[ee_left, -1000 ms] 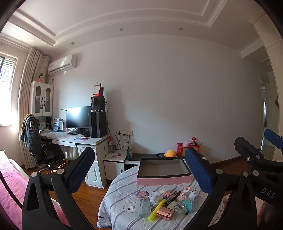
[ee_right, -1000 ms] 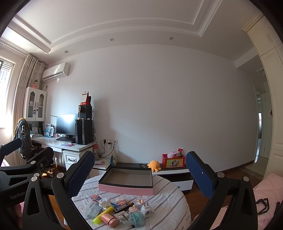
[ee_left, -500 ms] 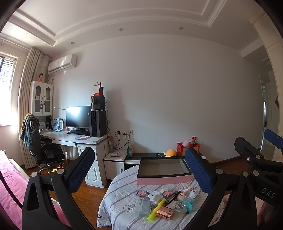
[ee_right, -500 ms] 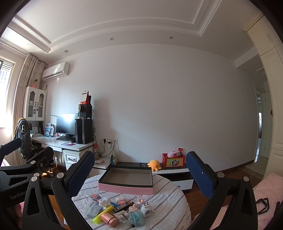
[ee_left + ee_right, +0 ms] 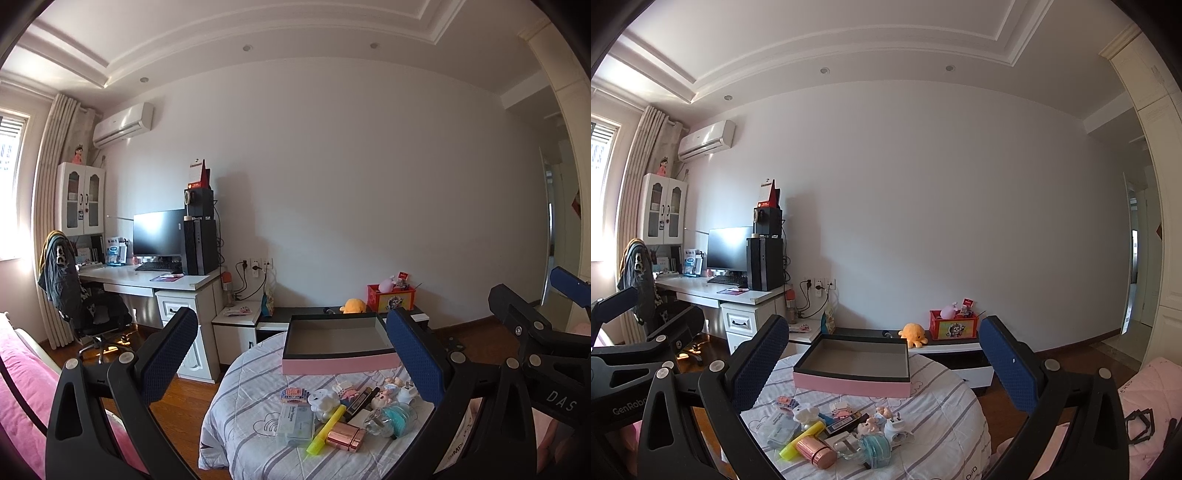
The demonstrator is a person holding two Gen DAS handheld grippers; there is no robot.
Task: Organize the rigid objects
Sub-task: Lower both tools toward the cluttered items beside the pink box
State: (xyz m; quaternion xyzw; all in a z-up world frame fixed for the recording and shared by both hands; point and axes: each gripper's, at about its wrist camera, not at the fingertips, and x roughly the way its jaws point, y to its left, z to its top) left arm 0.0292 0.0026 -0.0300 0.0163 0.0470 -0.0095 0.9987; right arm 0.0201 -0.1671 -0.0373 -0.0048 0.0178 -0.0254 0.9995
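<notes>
- Nothing has visibly moved since the earlier frames: both grippers hover at the same height, and the clutter lies as before.
- Left gripper (image 5: 291, 354) and right gripper (image 5: 882, 360) each have their jaws wide apart, holding nothing.
- Small rigid objects sit heaped at the lower centre of both views, on the round worktop with its striped grey-white cloth (image 5: 251, 391): a yellow highlighter pen (image 5: 327, 428), a rose-gold metal cylinder (image 5: 345, 439), a teal round plastic reel (image 5: 877, 448).
- Behind the heap, well apart from it, stands the empty shallow pink-sided box with dark rim (image 5: 849, 384).
- Risk, in my judgement: the pieces touch and overlap, so closing on one may nudge its neighbours off the cloth edge.
- Legible writing: "DAS" at right in the left view, "GenRob…" at left in the right view.
</notes>
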